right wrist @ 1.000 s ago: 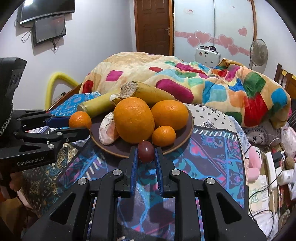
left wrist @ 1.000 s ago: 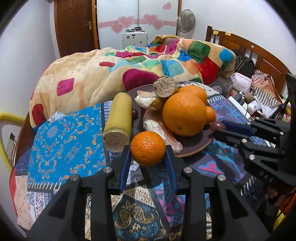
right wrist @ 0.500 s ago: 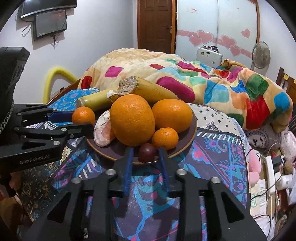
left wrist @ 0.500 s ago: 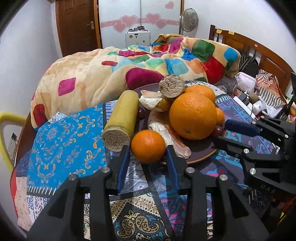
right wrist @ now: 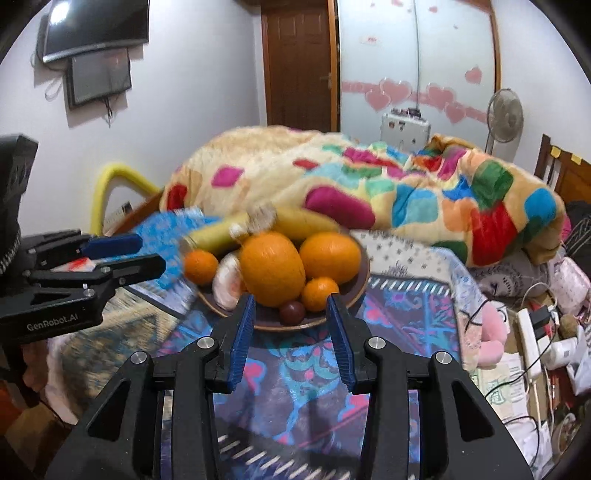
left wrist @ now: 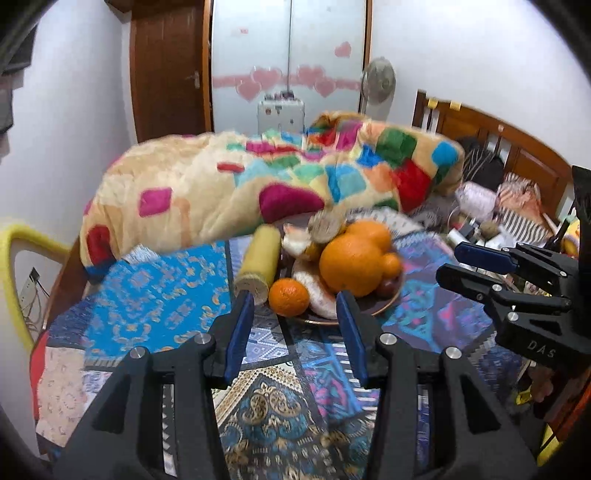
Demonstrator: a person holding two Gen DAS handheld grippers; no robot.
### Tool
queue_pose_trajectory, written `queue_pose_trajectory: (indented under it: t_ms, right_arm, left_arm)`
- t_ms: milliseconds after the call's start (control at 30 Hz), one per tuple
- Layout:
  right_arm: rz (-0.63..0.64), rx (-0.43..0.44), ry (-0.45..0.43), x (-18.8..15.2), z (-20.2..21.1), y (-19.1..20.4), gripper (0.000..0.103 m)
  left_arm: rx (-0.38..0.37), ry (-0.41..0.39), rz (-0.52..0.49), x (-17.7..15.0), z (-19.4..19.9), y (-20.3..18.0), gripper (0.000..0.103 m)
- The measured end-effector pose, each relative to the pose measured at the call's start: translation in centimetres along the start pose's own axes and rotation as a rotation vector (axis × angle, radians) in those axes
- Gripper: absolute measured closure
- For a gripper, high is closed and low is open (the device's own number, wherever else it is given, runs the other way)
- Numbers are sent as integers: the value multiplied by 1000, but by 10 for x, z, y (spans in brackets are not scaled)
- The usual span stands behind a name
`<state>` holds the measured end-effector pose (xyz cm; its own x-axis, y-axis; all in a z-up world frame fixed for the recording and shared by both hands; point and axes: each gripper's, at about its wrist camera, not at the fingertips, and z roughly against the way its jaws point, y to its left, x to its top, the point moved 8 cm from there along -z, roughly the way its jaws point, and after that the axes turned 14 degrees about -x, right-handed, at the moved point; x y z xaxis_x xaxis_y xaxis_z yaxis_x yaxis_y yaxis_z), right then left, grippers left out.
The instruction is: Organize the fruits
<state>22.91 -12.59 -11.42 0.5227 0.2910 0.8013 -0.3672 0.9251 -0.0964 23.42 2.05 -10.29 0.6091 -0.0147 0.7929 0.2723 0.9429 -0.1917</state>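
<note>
Both grippers, left and right, are spread and hold nothing, and all fruits, the mandarin and plum included, sit on the plate, so little seems left.

Plate was dark brown w/ orange fruit on it; small fruit at its front was maroon. Blanket behind plate: cream w/ multicolour squares. Bedsheet beside plate: blue, gold motifs.

Background: patchwork blanket heaped on the patterned bedspread, 1 fan beside heart-decorated wardrobe doors, 1 wall-mounted television.
</note>
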Motion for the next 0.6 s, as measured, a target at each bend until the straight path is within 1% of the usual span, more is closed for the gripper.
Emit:
queue_pose_trajectory:
  t_ms: [67,133,233,367,467,500,533,600]
  right_arm:
    - [-12,-1,-46,9,25,-1,66]
    - [-22,-10,-101,19,52,0,66]
    - [-43,-18,-181,30,90,2,66]
    - [-61,-37,-299,39,139,9,66]
    - [-64,-52,-371,41,169,15,66]
    - [-65,-55,-392,42,178,17,65]
    - [-75,-56,-417,41,188,19,60]
    - [-92,-55,-449,41,201,20,53]
  left_arm:
    - [1,-52,-12,7,24,-9,56]
    - [0,-111,-24,13,51,-19,52]
    - [-4,-187,-40,18,86,-32,49]
    - [2,-286,-60,20,134,-50,46]
    - [19,-355,-74,19,165,-61,42]
    - [25,-370,-80,19,172,-63,40]
    - [39,-397,-96,17,183,-68,37]
    - [58,-424,-123,14,195,-75,33]
